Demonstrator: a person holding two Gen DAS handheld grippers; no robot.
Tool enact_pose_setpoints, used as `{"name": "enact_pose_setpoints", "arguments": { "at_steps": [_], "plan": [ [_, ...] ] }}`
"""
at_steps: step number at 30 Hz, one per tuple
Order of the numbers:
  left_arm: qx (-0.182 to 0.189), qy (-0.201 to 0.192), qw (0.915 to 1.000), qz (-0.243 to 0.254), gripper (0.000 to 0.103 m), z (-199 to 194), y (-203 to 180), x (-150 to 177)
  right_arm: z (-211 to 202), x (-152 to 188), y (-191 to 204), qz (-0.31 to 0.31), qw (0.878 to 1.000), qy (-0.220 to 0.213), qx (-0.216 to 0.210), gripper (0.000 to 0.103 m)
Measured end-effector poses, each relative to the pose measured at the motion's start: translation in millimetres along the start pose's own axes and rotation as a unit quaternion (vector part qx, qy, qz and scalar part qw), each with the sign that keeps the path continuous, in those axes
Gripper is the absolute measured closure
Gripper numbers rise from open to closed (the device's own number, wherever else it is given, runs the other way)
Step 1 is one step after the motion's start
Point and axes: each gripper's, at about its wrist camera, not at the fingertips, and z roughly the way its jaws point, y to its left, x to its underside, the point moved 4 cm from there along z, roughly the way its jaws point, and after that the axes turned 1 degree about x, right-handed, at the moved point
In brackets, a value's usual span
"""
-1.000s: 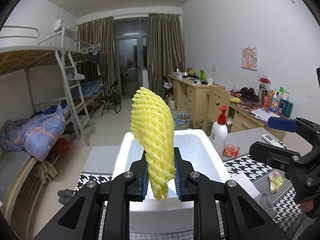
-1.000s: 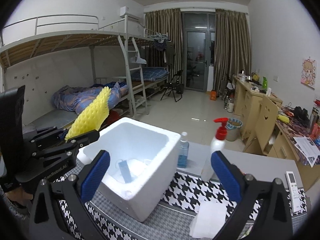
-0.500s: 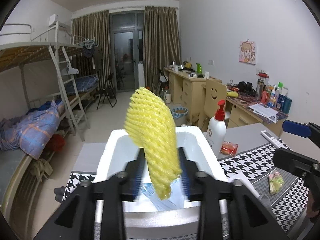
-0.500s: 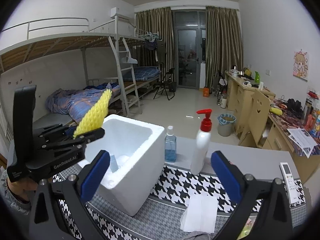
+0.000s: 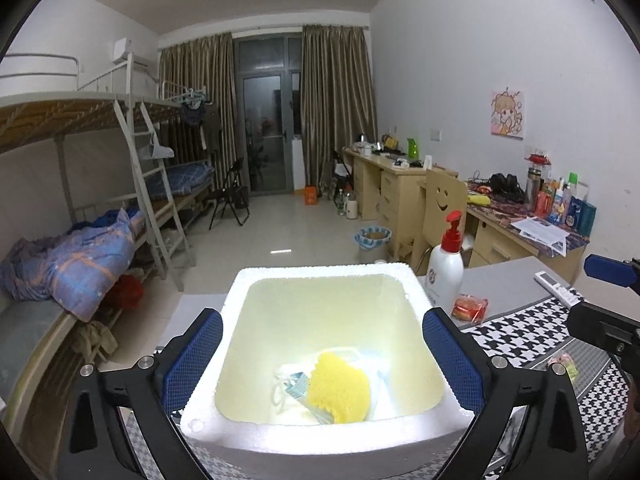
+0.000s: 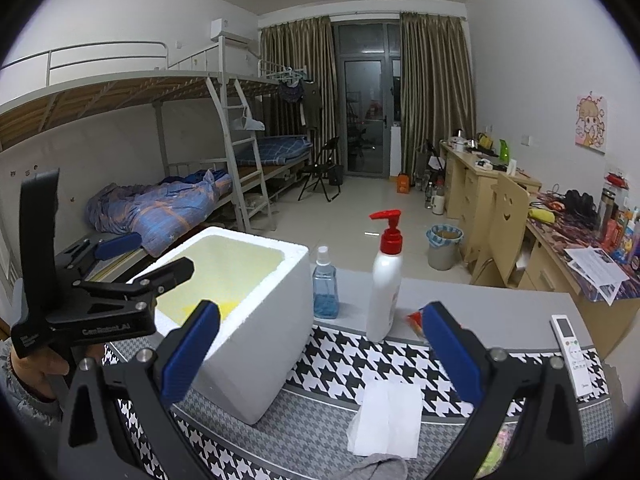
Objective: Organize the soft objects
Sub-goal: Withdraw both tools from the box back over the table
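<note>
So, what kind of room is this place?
Most likely a student dormitory room: metal bunk beds with a ladder stand along one wall, and wooden desks crowded with personal items along the other.

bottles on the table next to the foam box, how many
2: a blue spray bottle right beside the foam box, and a white pump bottle further right. None seems hidden.

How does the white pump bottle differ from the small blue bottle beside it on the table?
The white pump bottle is taller and opaque, with a red pump head. The small blue bottle is shorter and see-through, holds blue liquid and has a clear cap. The blue bottle stands closer to the foam box than the pump bottle does. Both stand upright on the grey table.
</note>
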Motion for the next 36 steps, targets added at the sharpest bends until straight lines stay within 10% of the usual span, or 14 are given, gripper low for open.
{"name": "enact_pose_setpoints", "arguments": {
  "at_steps": [36],
  "plan": [
    [0.052, -0.080, 0.9950, 0.026, 0.001, -108, -71, 14, -104, 34, -33, 0.019, 0.997, -0.057, 0.057, 0.001]
  ]
}}
